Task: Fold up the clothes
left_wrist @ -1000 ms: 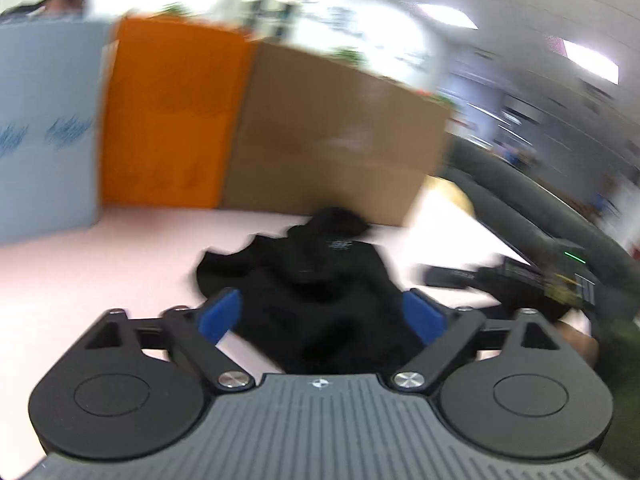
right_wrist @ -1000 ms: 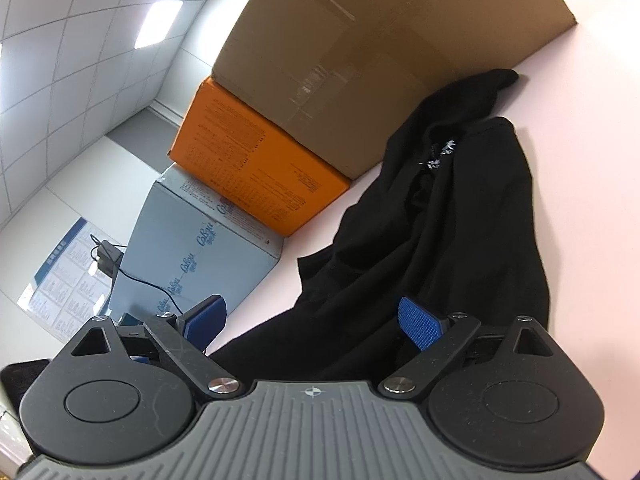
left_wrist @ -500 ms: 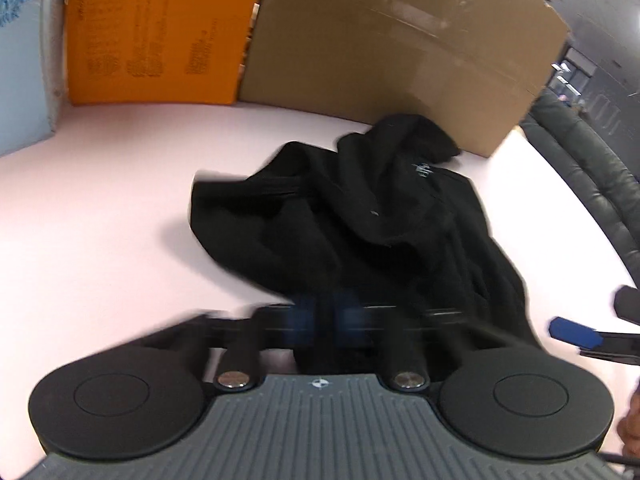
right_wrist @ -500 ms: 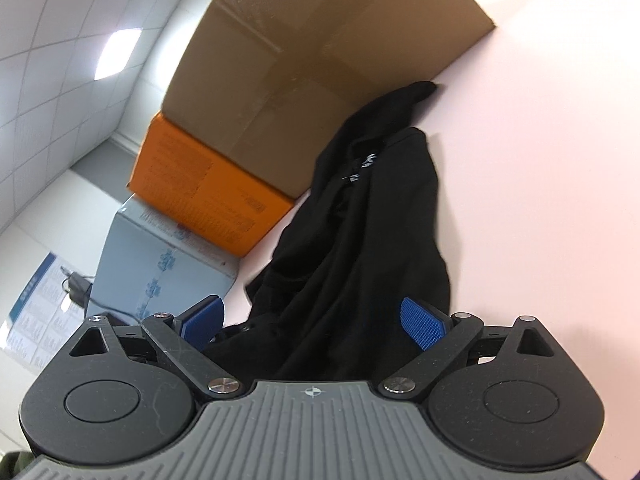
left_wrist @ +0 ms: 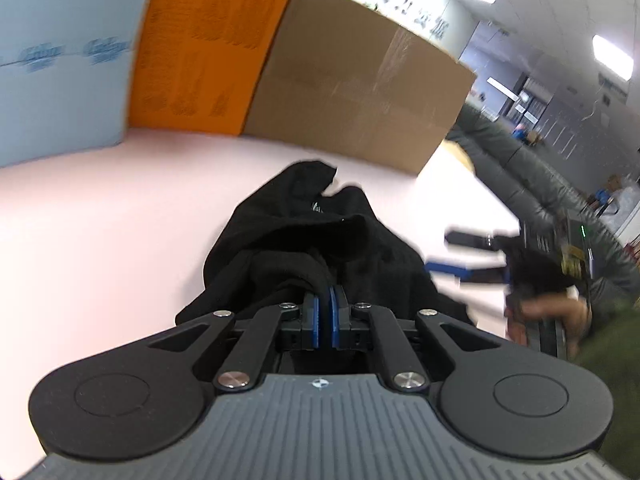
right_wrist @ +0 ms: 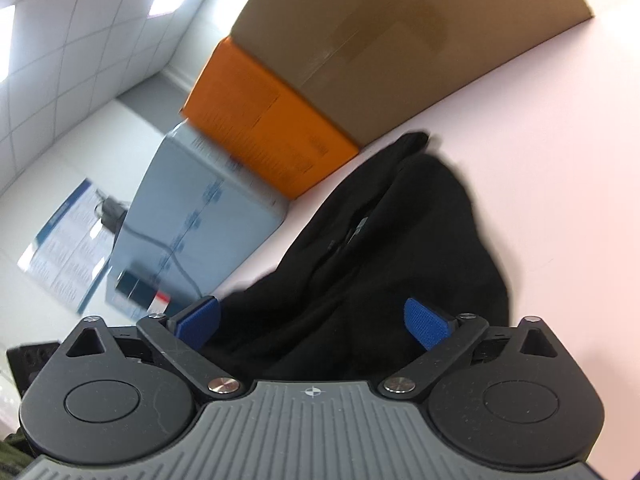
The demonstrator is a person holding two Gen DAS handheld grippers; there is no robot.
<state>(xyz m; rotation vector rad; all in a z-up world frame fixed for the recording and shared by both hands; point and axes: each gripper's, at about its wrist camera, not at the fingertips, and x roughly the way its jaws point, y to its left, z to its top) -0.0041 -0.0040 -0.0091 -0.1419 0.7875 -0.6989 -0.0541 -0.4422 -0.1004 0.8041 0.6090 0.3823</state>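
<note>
A black garment [left_wrist: 320, 232] lies crumpled on the pink table [left_wrist: 100, 220], its near edge bunched up. My left gripper [left_wrist: 325, 314] is shut on a fold of that edge, the blue pads pinching the cloth. In the left wrist view my right gripper [left_wrist: 454, 254] shows blurred just right of the garment, with a hand behind it. In its own view the right gripper [right_wrist: 312, 320] hovers over the garment [right_wrist: 400, 240]. Its jaws are opening, and cloth lies between the blue pads [right_wrist: 426, 322] without being pressed.
A brown cardboard box [left_wrist: 360, 92], an orange box [left_wrist: 208, 48] and a pale blue box [left_wrist: 60, 60] stand in a row along the table's far side. An olive-green sleeve [left_wrist: 520, 168] reaches in from the right. Bare pink table lies left of the garment.
My left gripper was open a second ago and has since closed on the garment's near edge, lifting the cloth into a bunch. The right gripper has spread slightly and rolled a little.
</note>
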